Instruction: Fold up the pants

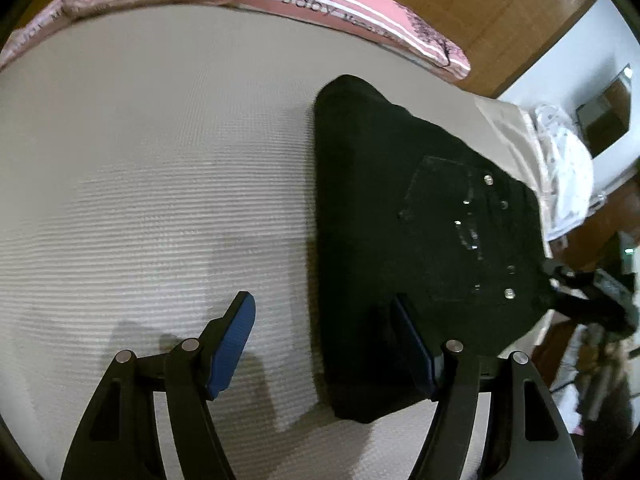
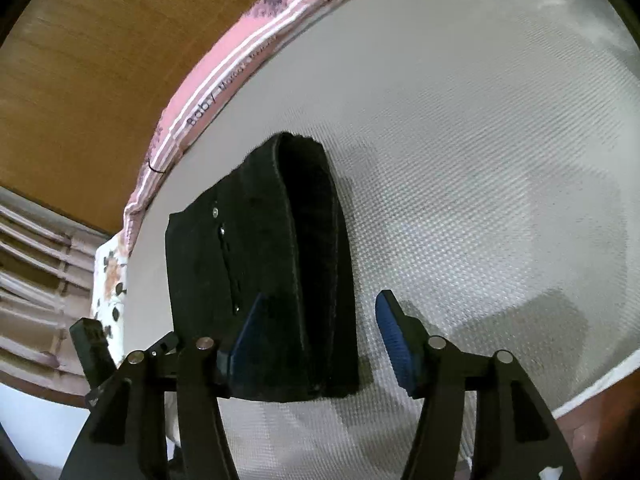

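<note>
Pants (image 1: 400,220) folded, flat on mattress (image 1: 160,160); grippers open

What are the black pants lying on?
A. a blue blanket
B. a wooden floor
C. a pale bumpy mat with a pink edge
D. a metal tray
C: the folded black pants lie flat on the pale bumpy mat, whose pink edge runs along the far side; the wooden floor only shows beyond that edge.
</note>
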{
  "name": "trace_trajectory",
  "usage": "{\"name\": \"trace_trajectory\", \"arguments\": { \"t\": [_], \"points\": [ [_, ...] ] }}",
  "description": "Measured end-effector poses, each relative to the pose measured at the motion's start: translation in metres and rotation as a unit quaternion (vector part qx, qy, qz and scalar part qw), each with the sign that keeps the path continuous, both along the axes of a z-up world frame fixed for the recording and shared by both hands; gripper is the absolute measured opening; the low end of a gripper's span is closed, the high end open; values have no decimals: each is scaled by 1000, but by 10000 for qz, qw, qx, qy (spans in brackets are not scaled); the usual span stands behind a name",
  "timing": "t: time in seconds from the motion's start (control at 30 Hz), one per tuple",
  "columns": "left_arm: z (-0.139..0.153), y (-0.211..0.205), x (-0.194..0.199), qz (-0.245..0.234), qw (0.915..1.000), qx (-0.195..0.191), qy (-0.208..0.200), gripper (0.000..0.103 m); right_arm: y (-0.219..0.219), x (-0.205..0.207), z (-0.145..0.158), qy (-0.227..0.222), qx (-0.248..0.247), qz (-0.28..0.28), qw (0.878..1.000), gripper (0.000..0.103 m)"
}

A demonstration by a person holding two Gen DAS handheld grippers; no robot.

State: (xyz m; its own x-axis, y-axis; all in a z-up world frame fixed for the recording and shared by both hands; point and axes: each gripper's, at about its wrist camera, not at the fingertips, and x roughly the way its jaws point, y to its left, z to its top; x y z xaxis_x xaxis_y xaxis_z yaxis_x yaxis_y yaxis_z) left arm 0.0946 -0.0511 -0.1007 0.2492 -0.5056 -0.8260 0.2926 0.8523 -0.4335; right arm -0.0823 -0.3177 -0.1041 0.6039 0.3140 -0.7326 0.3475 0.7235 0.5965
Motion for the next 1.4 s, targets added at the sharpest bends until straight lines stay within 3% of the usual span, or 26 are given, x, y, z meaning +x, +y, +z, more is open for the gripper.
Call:
{"name": "trace_trajectory", "arguments": {
  "t": [0.17, 0.53, 0.7, 0.93, 1.03, 1.1, 1.13, 1.23, 1.4],
  "points": [
    [-3, -5, 10, -85, 9986, -378, 363, 70, -2, 12, -13, -32, 184, 277, 9994, 60],
    [-11, -17, 36, -253, 9953, -775, 517, 70, -14, 35, -28, -297, 776, 901, 9925, 60],
    [-17, -21, 47, -465, 9872, -1265, 848, 70, -6, 54, -29, -360, 897, 1467, 9844, 63],
    [-21, -12, 54, -465, 9794, -1689, 1009, 70, -1, 71, -34, -373, 1166, 1749, 9770, 63],
    [-19, -20, 57, -481, 9813, -1641, 883, 70, 6, 80, -33, -445, 1074, 1755, 9776, 62],
    [-15, -27, 53, -489, 9851, -1481, 722, 70, 6, 81, -35, -456, 1049, 1594, 9806, 51],
    [-14, -29, 50, -478, 9868, -1401, 652, 70, 5, 80, -38, -419, 1045, 1510, 9821, 40],
    [-8, -35, 38, -415, 9957, -783, 263, 47, 5, 74, -40, -440, 1091, 1259, 9850, 36],
    [-2, -37, 33, -158, 9990, -378, 195, 30, 21, 71, -24, -434, 593, 1070, 9915, 33]
  ]
}}
